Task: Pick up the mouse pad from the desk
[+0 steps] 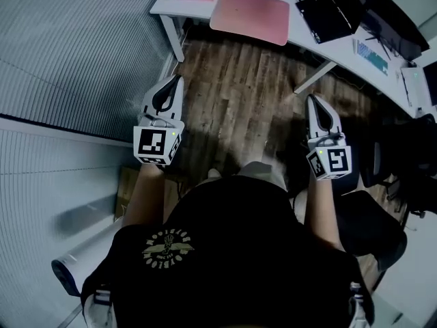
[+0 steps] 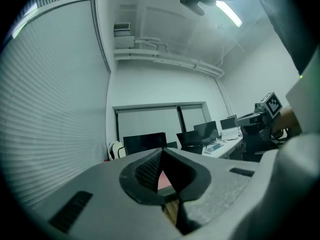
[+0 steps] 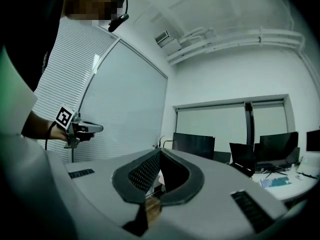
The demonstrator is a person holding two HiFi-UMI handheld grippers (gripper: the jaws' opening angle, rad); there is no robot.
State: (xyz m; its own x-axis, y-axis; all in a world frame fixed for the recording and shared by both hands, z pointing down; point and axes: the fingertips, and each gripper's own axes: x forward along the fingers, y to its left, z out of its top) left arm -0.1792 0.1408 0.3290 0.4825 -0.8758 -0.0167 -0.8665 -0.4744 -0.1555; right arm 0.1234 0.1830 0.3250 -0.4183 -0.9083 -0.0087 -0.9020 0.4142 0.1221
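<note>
While the person stands well back from the desk, both tools sit at a carry pose, w/ nothing in either one. Lower centre of the head view: a dark-shirted torso, forearms out to each side. Just above, mid-left, the left gripper has its jaws pressed together, empty; its own view shows the pads meeting w/ only a pink sliver of the target behind them. Mid-right, the right gripper is likewise closed on nothing, pads together in its own view. Both point level and fwd, prob. because it's an approach stance, not a reach.

Above them, centre frame, bare wooden floor separates tools from furniture. At top, the white desk runs diagonally to the right edge. The mouse pad, pink, lies flat at top centre near the desk's front edge, part overhanging it, so an edge pinch looks feasible. Judgement: task not yet started; jaws must open before any grab.
</note>
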